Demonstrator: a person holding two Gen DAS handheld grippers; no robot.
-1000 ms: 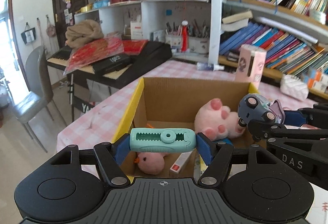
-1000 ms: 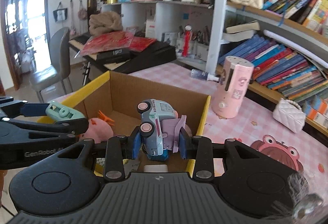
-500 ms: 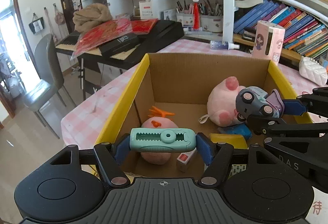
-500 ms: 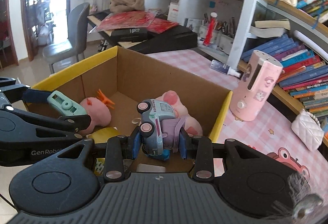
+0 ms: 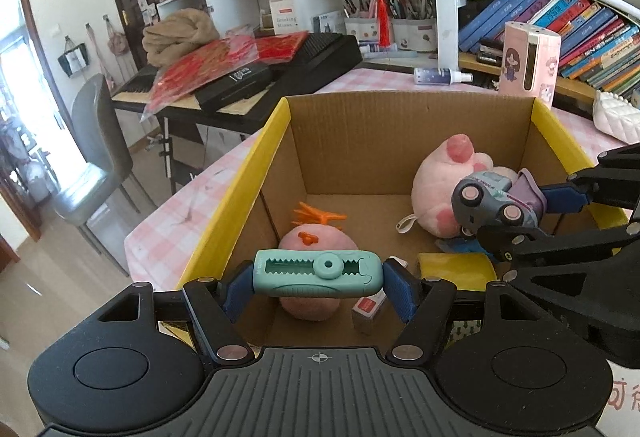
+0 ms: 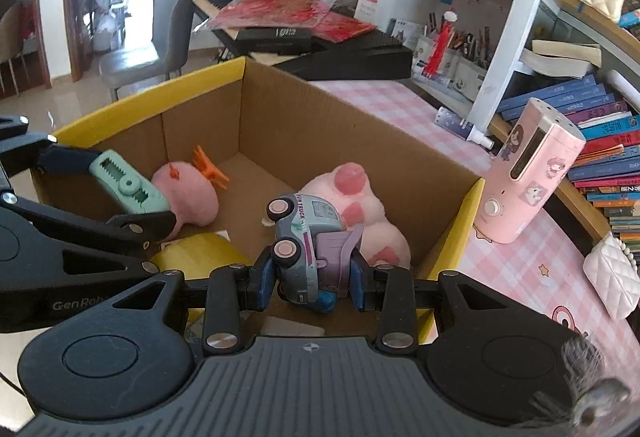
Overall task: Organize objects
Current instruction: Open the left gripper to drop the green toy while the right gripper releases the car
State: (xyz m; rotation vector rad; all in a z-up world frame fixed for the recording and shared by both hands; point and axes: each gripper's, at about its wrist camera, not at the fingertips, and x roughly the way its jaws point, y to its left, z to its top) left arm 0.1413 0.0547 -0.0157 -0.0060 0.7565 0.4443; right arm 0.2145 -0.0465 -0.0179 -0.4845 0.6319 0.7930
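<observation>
left claw point(image 5: 318, 273): we see it clamped end to end on a teal cutter point(image 5: 318, 272), held crosswise between the blue pads, over the near edge of the box.
right claw point(image 6: 312, 277): we see it closed tight on a grey toy truck point(image 6: 306, 237), which stands nose-up between the pads, wheels facing left in the right wrist view.
toy truck, other view: we spot it at the right of the left wrist view, above the box interior, just in front of the pink pig plush.
cardboard box point(image 5: 400, 133): open top, yellow outer sides, sits on the table point(image 5: 176, 221) with the pink check cloth.
box contents: pink pig plush point(image 5: 444, 185) at the right rear; round pink plush with orange tuft point(image 5: 316, 237) at the left front; a small red-and-white carton point(image 5: 370, 311) beside it; a yellow item point(image 5: 456, 265) at the near right, which we cannot identify.
on table outside box: pink cartoon-print cylinder point(image 6: 528, 173) just beyond the box's right wall; white quilted purse point(image 6: 612, 281) further right; small spray bottle point(image 5: 440, 75) behind the box.
background: we note a bookshelf point(image 5: 560, 17) with books, a keyboard point(image 5: 280, 65) under red bags, a grey chair point(image 5: 96, 165).
</observation>
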